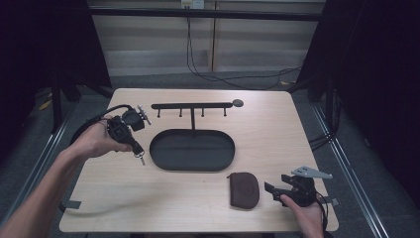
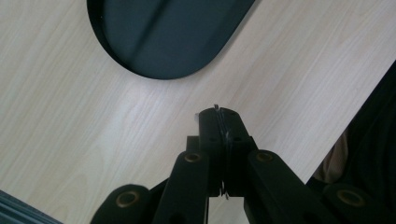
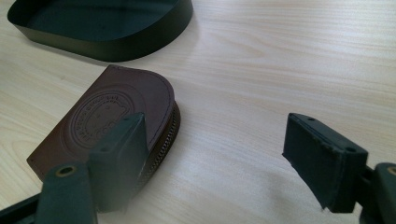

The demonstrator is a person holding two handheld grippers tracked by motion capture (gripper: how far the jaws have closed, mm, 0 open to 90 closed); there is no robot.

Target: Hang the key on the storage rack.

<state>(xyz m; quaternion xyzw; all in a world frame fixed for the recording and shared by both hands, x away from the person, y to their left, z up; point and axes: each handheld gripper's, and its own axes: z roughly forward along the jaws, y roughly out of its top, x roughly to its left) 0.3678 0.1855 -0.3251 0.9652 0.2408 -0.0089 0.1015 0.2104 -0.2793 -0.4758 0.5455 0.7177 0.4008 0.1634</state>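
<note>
Where the pale wood-grain surface (image 1: 148, 198) spreads out as a rounded rectangle, the largest thing on it is a matte black oval tray (image 1: 192, 149) with a low upright wall, sitting at the middle, a thin post rising from its far rim to a slim black bar with short pegs (image 1: 192, 105). Near the front edge, right of centre, lies a brown leather pouch (image 1: 243, 189), flat, rounded at one end, stamped with a round emblem and edged by a metal zip. The right hand-held gripper (image 1: 275, 189) rests low by the front right corner, held level and aimed at the pouch, its jaws wide apart with one pad just beside the zip edge. The left hand-held gripper (image 1: 140, 151) is lifted over the left side of the surface, tilted down toward the tray's left end, its jaws pressed together on a thin metal ring with a small key (image 1: 141, 158) dangling below.
</note>
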